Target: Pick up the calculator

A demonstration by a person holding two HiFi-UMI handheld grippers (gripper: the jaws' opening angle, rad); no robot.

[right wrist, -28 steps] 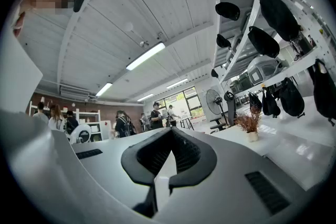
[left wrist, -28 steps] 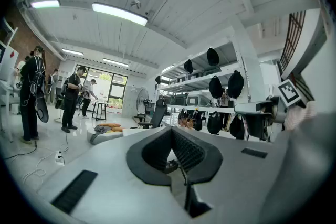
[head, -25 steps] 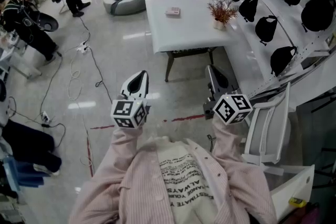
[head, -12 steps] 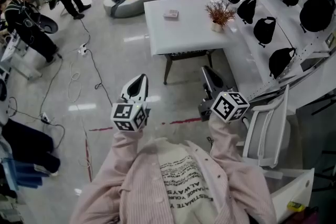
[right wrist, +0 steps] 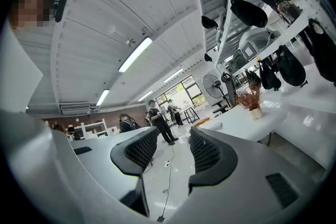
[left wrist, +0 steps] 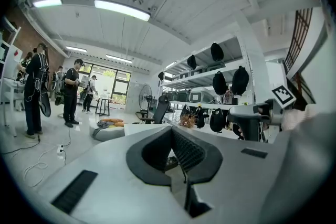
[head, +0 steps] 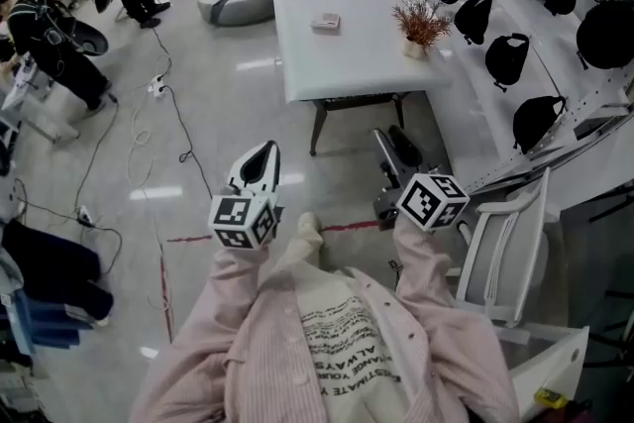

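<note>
The calculator (head: 325, 22) lies flat on the white table (head: 347, 64), toward its far edge. The plant (head: 420, 23) is at its 3 o'clock and there is bare table all round it. In the head view it sits at about 12 o'clock from the person, well apart from both grippers, with open floor (head: 228, 94) between.

The left gripper (head: 265, 152) is held level at about 11 o'clock of the person's chest. Its jaws are closed on nothing: in the left gripper view the two dark pads (left wrist: 190, 152) meet at their tips. It looks idle, out of the way rather than readied.

The right gripper (head: 392, 140) is at about 1 o'clock and points toward the table's near corner. Its jaws have just been opening and stand apart. The right gripper view shows only floor and distant people through the gap, with nothing between the pads (right wrist: 205, 153). Spreading them this early suggests the right side is meant to take the calculator, so that the jaws arrive ready to straddle it.

The task looks to be at its start, as the approach across the floor is not yet made. The calculator is thin and flat, so the jaws probably have to come in low over the table and close across its narrower side. The plant nearby is the thing to steer clear of.
</note>
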